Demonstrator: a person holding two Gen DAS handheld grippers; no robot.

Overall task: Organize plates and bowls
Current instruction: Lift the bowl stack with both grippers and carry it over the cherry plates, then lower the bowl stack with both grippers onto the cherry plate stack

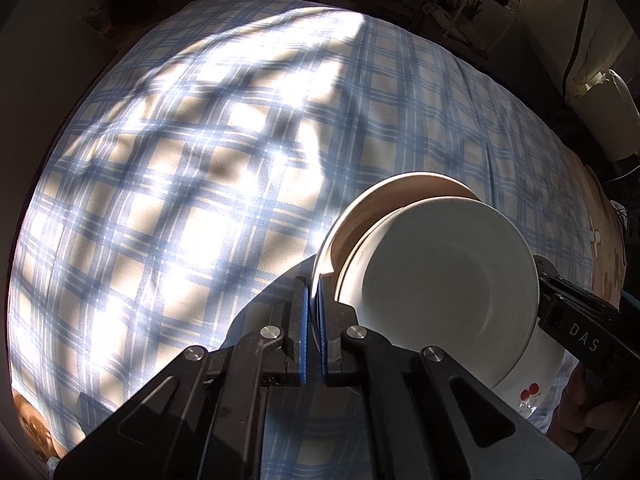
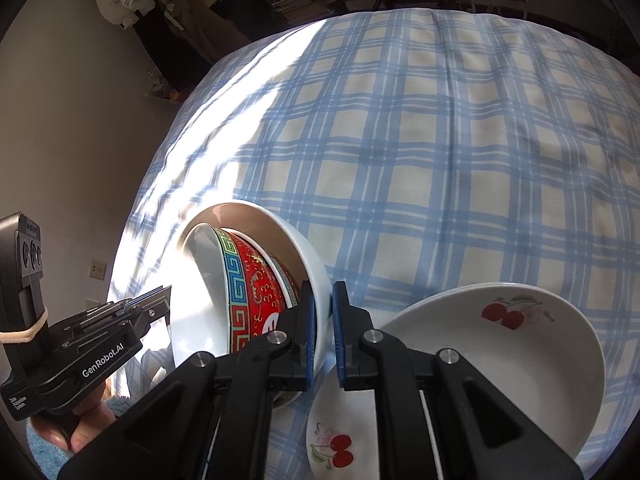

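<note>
Your left gripper (image 1: 313, 300) reached in from 6 o'clock of its own view, its blue-padded fingers (image 1: 303, 320) clamped on the rim of the big white bowl (image 1: 352, 216), which was tipped up on its side. In the right wrist view that same gripper (image 2: 148, 300) came in from 9 o'clock, with your left hand (image 2: 80, 420) wrapped around its handle at 8 o'clock.

Your right gripper (image 2: 324, 320) also came in from 6 o'clock of its view, and its fingers (image 2: 310, 340) were pinched on the opposite wall of the same white bowl (image 2: 296, 248). From the left wrist it appeared at 4 o'clock (image 1: 560, 304), at the bowl's far edge.

Nested inside the white bowl sat a red bowl (image 2: 256, 292) with a blue and green key-pattern band and gold scrollwork; its plain white inside (image 1: 440, 276) faced the left camera. Both bowls were tilted steeply, mouths toward 9 o'clock in the right view.

Just beside them, at 4 to 5 o'clock, two white plates printed with red cherries lay on the blue checked cloth (image 2: 440, 140) covering the table: a deeper plate (image 2: 500, 352) overlapping a flatter plate (image 2: 336, 436) beneath it.
</note>
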